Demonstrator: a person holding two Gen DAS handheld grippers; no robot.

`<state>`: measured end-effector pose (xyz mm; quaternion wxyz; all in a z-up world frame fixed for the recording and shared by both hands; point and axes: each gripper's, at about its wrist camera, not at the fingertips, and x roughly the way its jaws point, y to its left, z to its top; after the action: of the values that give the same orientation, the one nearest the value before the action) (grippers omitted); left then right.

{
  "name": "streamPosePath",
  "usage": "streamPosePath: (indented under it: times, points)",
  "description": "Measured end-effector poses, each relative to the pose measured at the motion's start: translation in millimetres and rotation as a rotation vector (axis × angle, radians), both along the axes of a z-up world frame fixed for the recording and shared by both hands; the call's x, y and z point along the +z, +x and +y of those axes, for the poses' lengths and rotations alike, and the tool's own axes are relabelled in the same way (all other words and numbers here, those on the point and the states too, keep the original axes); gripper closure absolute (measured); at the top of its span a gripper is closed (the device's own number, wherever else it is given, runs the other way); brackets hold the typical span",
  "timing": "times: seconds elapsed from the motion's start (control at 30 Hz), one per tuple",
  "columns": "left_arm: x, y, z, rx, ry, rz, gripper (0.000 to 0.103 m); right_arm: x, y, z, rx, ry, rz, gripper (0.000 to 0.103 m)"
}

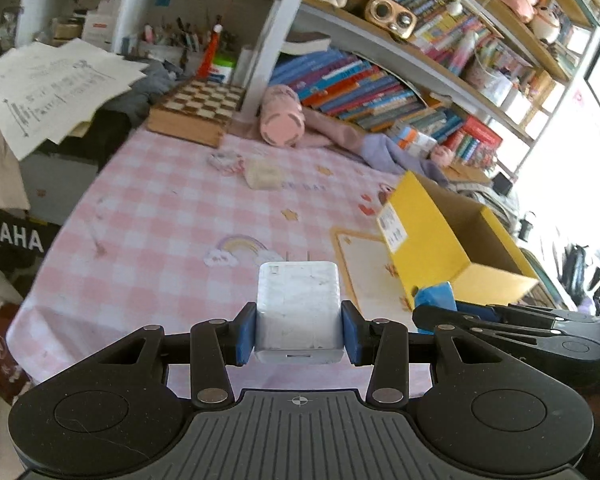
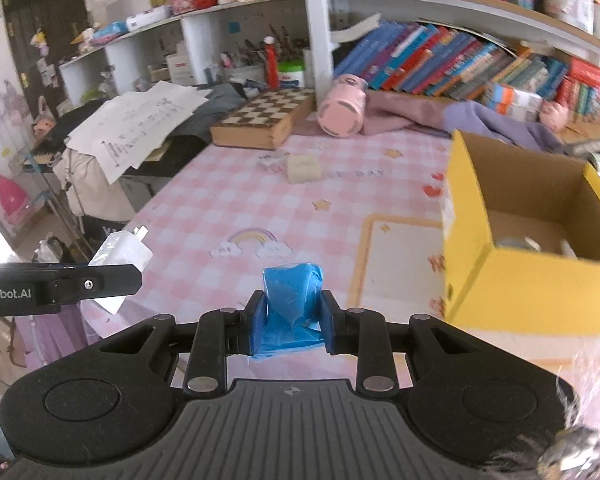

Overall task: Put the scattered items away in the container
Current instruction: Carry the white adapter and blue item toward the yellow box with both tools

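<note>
The open yellow cardboard box (image 2: 532,280) stands on the right of the pink checked counter (image 2: 228,204). Far back lie a cream square sponge-like pad (image 2: 304,168) and, behind it, a wooden chessboard case (image 2: 264,120), left of a pink cylindrical pouch (image 2: 342,112).

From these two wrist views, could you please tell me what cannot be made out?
- Yellow box contents: right wrist view, front wall hides most; left wrist view shows none.
- Blue packet: kind unclear; left wrist view shows only a corner behind the right hand-held gripper.
- Pale items mid-table: too small, blurred.
- White charger: markings unreadable.
</note>
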<state>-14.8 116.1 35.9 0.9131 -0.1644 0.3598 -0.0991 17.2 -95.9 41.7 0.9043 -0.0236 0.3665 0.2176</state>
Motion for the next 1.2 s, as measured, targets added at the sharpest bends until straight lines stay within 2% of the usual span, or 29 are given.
streamPosePath:
  times: [0.37, 0.57, 1.0, 1.2]
  points:
    - [-6, -1, -31, -0.134, -0.045, 0.026, 0.062, 0, -33, -37, -0.136, -0.02, 0.011, 0.077]
    - [-8, 4, -53, -0.213, -0.04, 0.03, 0.062, -2, -44, -58, -0.207, -0.019, 0.019, 0.077]
    - [-4, 21, -108, -0.382, -0.028, 0.02, 0.061, -1, -56, -109, -0.369, -0.002, 0.026, 0.077]
    - [-4, 27, -126, -0.422, -0.036, 0.021, 0.061, -1, -55, -125, -0.4, -0.011, 0.031, 0.077]
